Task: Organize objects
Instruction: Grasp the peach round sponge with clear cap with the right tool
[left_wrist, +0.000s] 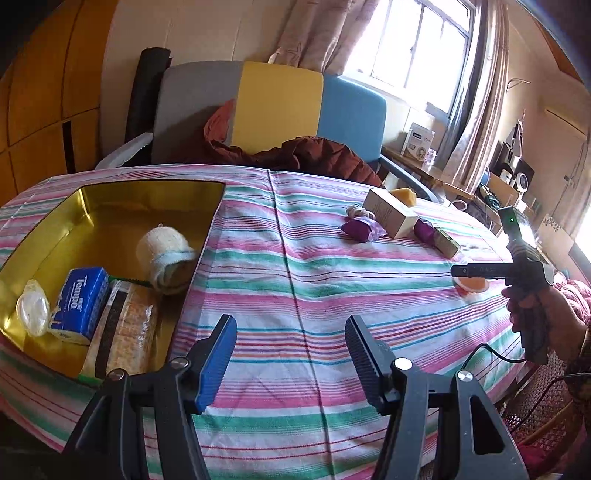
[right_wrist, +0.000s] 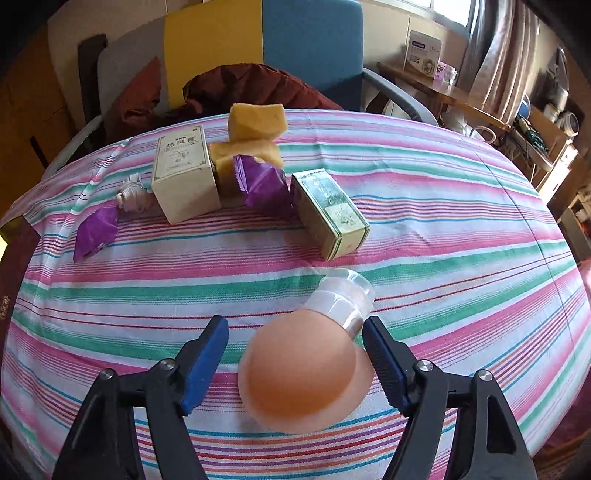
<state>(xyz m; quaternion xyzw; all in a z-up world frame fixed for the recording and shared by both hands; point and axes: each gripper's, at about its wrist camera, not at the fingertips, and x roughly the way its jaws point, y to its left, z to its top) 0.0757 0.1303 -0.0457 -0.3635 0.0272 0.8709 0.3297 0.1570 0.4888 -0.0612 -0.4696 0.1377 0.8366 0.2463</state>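
A gold tin box (left_wrist: 59, 221) sits at the table's left and holds a Tempo tissue pack (left_wrist: 79, 301), a rolled cloth (left_wrist: 166, 254), a biscuit packet (left_wrist: 125, 332) and a clear lid (left_wrist: 32, 310). My left gripper (left_wrist: 291, 350) is open and empty over the striped cloth beside the tin. My right gripper (right_wrist: 295, 354) is open with its jaws on either side of an orange suction cup (right_wrist: 306, 373) lying on the table; it also shows in the left wrist view (left_wrist: 471, 282). Beyond lie a cream box (right_wrist: 183, 173), a green box (right_wrist: 332, 214), purple packets (right_wrist: 266, 184), sponges (right_wrist: 256, 120).
A small string bundle (right_wrist: 133, 194) lies by the left purple packet (right_wrist: 94, 232). A chair with grey, yellow and blue back (left_wrist: 273, 107) and a brown jacket (left_wrist: 314, 155) stands behind the table. A cluttered wooden shelf (right_wrist: 461, 96) is at the right.
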